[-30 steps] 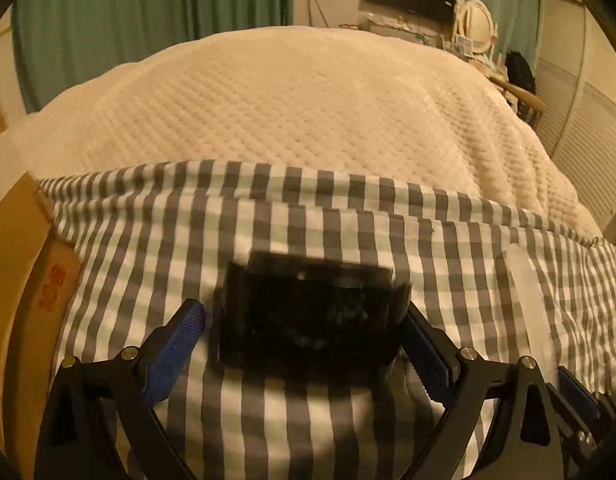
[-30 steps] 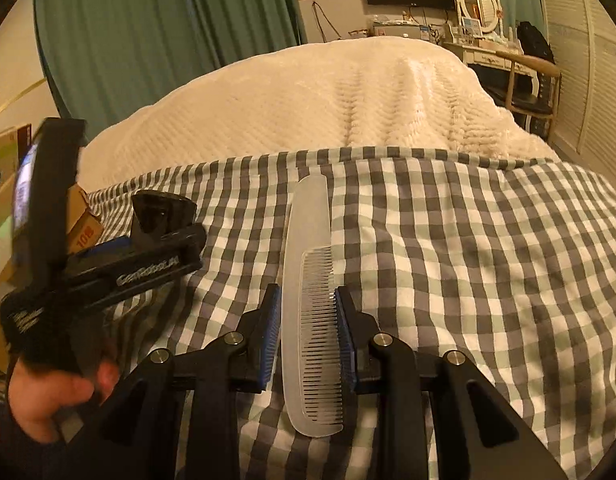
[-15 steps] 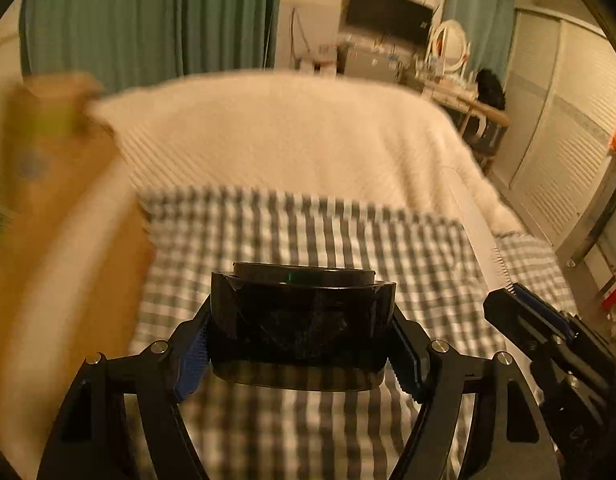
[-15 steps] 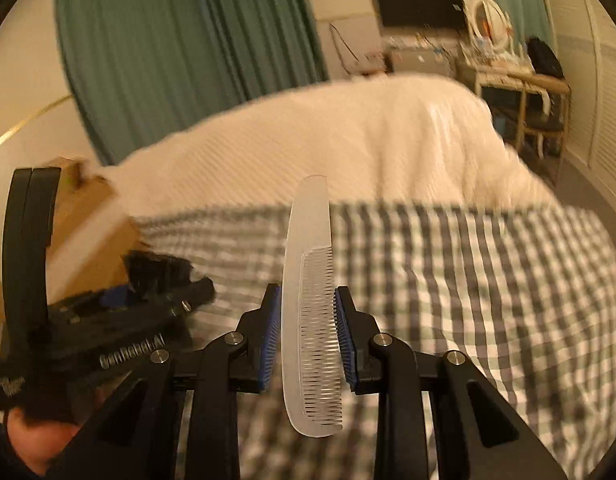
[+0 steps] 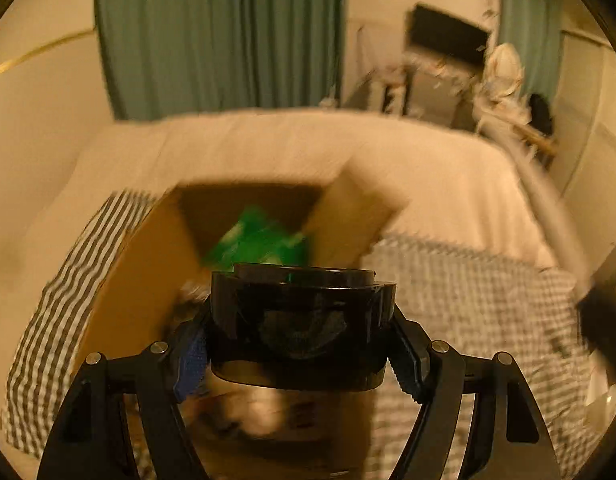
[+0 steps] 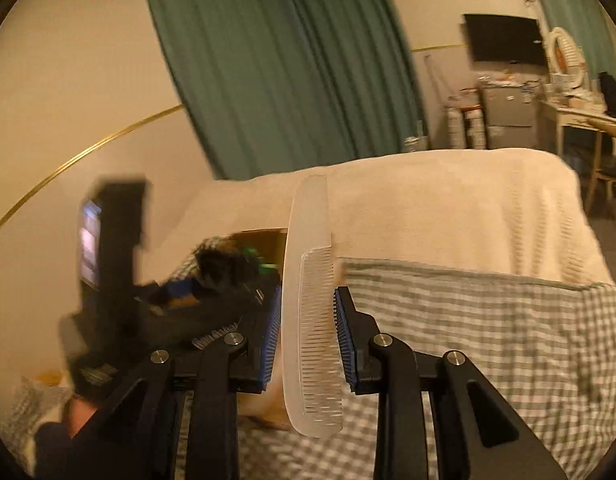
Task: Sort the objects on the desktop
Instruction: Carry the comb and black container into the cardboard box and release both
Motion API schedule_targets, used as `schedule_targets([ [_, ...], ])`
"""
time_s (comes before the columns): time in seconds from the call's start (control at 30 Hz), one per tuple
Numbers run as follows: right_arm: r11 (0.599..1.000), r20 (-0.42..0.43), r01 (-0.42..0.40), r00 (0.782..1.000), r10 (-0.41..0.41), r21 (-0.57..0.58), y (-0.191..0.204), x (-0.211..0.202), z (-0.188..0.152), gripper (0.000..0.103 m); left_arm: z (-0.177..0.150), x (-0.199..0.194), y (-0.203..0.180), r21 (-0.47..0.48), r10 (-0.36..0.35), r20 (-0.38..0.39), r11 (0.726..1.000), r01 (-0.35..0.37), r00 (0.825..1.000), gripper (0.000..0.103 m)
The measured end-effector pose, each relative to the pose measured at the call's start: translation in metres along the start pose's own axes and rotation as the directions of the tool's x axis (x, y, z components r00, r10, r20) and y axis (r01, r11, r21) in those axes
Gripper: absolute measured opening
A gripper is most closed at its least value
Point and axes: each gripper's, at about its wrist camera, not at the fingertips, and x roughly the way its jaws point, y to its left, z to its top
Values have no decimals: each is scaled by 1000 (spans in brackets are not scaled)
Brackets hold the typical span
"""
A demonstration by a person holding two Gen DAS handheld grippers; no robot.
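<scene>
My left gripper [image 5: 304, 354] is shut on a black boxy object [image 5: 302, 324] and holds it in the air in front of an open cardboard box [image 5: 148, 280]. A green packet [image 5: 260, 240] lies inside the box. My right gripper [image 6: 306, 336] is shut on a translucent white comb [image 6: 308, 292], held upright above the checked cloth [image 6: 488, 340]. The left gripper [image 6: 212, 308] also shows in the right wrist view, just left of the comb, blurred.
The checked cloth [image 5: 468, 300] covers the near part of a bed with a cream blanket [image 5: 268, 140]. Green curtains [image 6: 288, 60] hang behind. A desk with a mirror [image 6: 564, 56] and a wall screen [image 6: 504, 40] stand at the far right.
Both grippers have lifted off the cloth and swung left. The cardboard box has come into the middle of the left wrist view. Both still hold their objects.
</scene>
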Motion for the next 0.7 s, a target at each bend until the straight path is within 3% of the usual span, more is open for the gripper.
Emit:
schedule_targets([
  [0.17, 999, -72, -15, 997, 13, -35, 48, 54, 7, 26, -19, 23, 33, -68, -60, -54, 996, 57, 997, 79],
  [0.27, 999, -129, -36, 991, 36, -1, 59, 93, 10, 27, -23, 31, 43, -57, -19, -95, 998, 13, 995, 93],
  [0.3, 999, -137, -47, 989, 49, 18, 59, 100, 12, 44, -24, 30, 48, -84, -15, -103, 996, 6, 995, 94],
  [0.37, 998, -161, -32, 986, 39, 49, 58, 115, 16, 67, -23, 26, 52, -115, -47, -108, 993, 34, 993, 96],
  [0.47, 998, -102, 42, 994, -37, 40, 55, 101, 22, 68, -21, 12, 53, -116, -35, -84, 993, 25, 996, 99],
  [0.5, 996, -59, 70, 996, -67, 56, 48, 79, 25, 69, -22, 4, 50, -112, -33, -69, 993, 25, 997, 99],
  [0.57, 994, -37, 89, 996, -87, 66, 44, 65, 26, 79, -27, -8, 49, -118, -50, -54, 992, 43, 997, 100],
  [0.63, 975, 33, 209, 977, -212, 81, 34, 15, 10, 85, -31, -25, 37, -108, -82, -21, 991, 79, 996, 101],
  [0.67, 975, 33, 209, 977, -212, 81, 34, 15, 10, 86, -36, -33, 31, -95, -88, 2, 992, 88, 996, 103],
  [0.7, 961, 46, 262, 963, -266, 89, 29, -1, 1, 88, -43, -44, 20, -66, -96, 44, 993, 99, 994, 103],
])
